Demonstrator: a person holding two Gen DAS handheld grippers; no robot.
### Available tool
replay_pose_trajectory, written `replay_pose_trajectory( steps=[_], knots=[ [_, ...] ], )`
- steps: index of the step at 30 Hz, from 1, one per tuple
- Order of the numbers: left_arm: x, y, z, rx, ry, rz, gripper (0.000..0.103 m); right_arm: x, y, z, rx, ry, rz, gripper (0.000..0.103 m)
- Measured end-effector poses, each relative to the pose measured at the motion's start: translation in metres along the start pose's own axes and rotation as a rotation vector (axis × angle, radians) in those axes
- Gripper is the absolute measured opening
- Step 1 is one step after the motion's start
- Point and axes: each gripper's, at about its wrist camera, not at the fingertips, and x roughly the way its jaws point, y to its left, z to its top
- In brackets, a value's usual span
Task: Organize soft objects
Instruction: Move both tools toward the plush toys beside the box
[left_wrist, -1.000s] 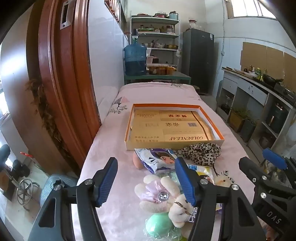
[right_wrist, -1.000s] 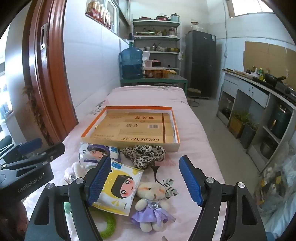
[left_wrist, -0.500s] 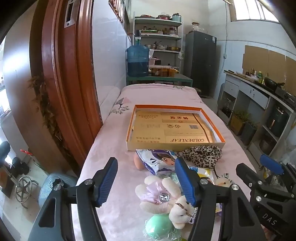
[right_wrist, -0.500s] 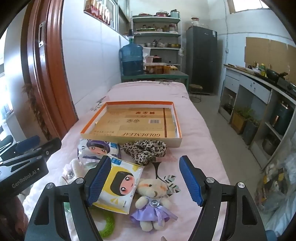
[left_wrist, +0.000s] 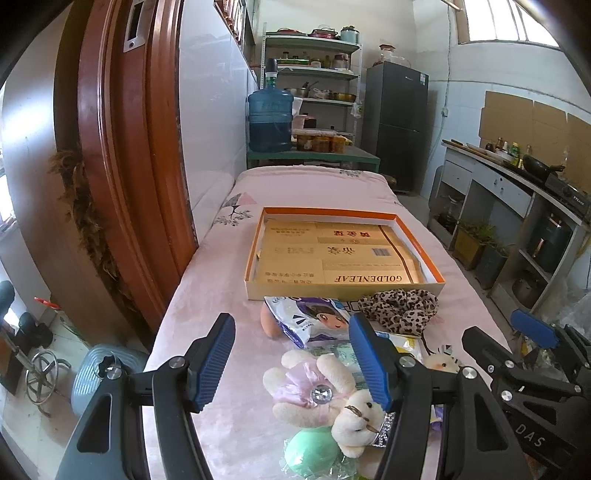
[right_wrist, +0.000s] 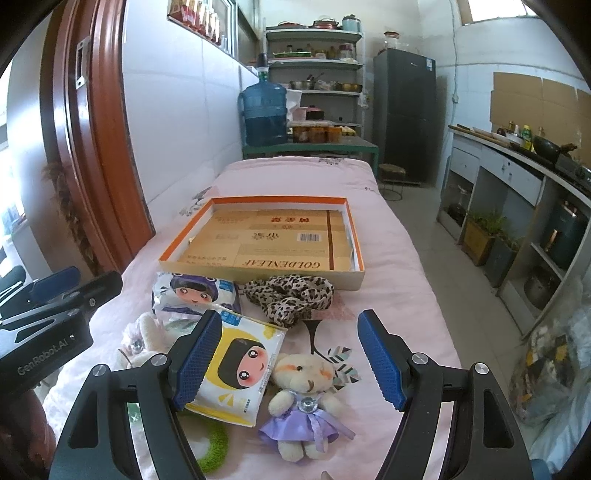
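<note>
Hovering nearest, jaws spread wide and gripping nothing: left gripper (left_wrist: 291, 360) above the near end of the pink-covered table (left_wrist: 221, 295), right gripper (right_wrist: 288, 356) just beside it, likewise released and empty.

Lying under the right gripper: a small bear in a purple dress (right_wrist: 304, 398), face up, touching a yellow-and-white tissue pack (right_wrist: 238, 367) at its left. Peeking out at the near edge, a green ring (right_wrist: 214, 445).

Sitting below the left gripper: a cream plush with a pink bow (left_wrist: 317, 387), resting against a green ball in clear wrap (left_wrist: 314, 458).

Lying a little farther: a purple-printed tissue pack (right_wrist: 195, 293), partly covering an orange-brown item (left_wrist: 269, 321), kind unclear. Bunching beside it, a leopard-print cloth (right_wrist: 291, 295), touching the front wall of the open orange-rimmed box (right_wrist: 258, 266).

Holding only flattened cardboard, that box, near the table's middle.

Standing far back: a blue water jug (right_wrist: 264, 114), shelves (right_wrist: 314, 66), a dark fridge (right_wrist: 404, 114).
</note>
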Motion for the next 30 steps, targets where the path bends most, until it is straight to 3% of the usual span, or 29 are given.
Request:
replay_pose_trajectory(
  steps=[30],
  knots=[
    [0.0084, 0.0088, -0.0033, -0.020, 0.018, -0.009, 0.064, 0.0064, -0.0025, -0.0018, 0.012, 0.020, -0.002, 0.077]
  ],
)
